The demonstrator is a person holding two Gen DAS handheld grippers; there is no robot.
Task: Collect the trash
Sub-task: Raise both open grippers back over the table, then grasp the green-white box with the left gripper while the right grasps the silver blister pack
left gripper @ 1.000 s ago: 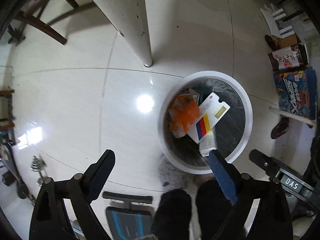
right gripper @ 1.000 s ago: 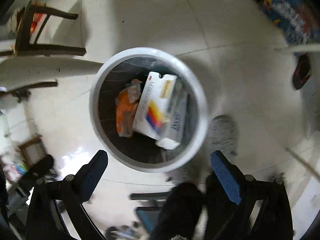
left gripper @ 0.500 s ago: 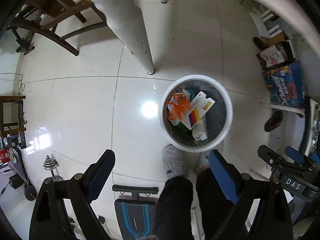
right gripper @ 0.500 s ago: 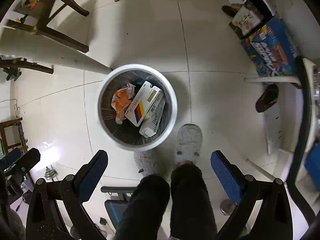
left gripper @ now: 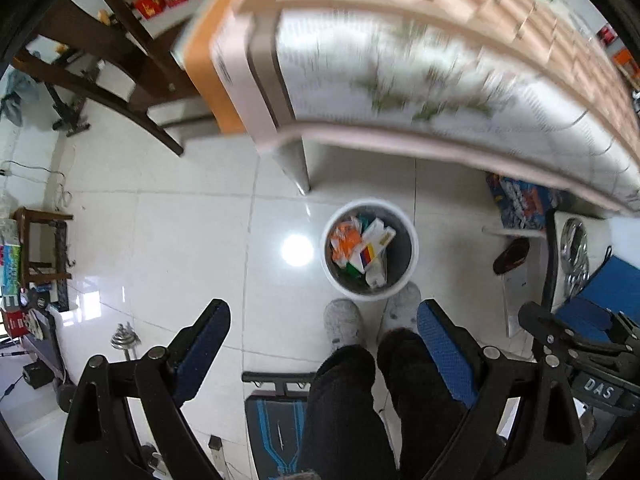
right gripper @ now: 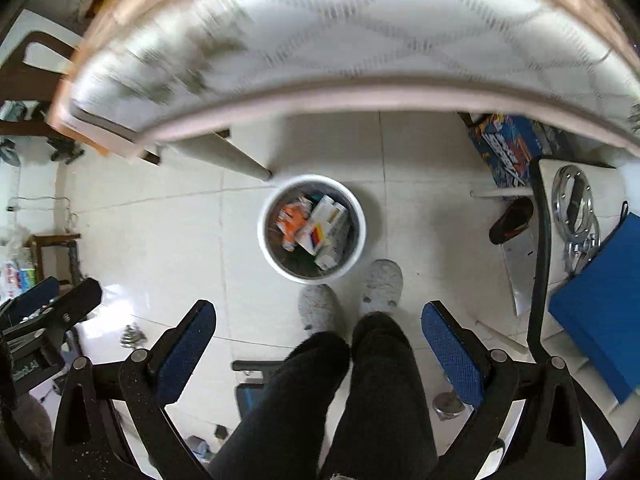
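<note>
Trash bin (left gripper: 412, 240) (right gripper: 360, 236): round, white rim, dark inside, standing on the pale tiled floor (left gripper: 180, 240). I take the bin as my landmark.

Inside the bin: an orange crumpled wrapper (left gripper: 340, 236) (right gripper: 292, 220) on the side toward the table leg, and beside it a white carton (left gripper: 374, 240) (right gripper: 322, 220) with a red, yellow and blue patch, lying tilted. A second white box (left gripper: 378, 272) (right gripper: 334, 246) lies partly under the carton. Something green shows at the near side in the left view; I cannot tell what it is.

Just in front of the bin, my operator's two grey slippers (left gripper: 344, 320) (right gripper: 380, 284), toes almost touching its rim. Beyond the bin, a white table leg (left gripper: 296, 164) (right gripper: 236, 158) comes down to the floor, with the blurred patterned table edge (left gripper: 440, 80) above it.

Left gripper (left gripper: 324, 332): jaws spread wide, blue pads facing each other, nothing between them, touching nothing.

Right gripper (right gripper: 318, 336): likewise wide apart and empty, well above the bin.

A dark shoe (left gripper: 512, 256) (right gripper: 512, 220) lies to the right of the bin.
</note>
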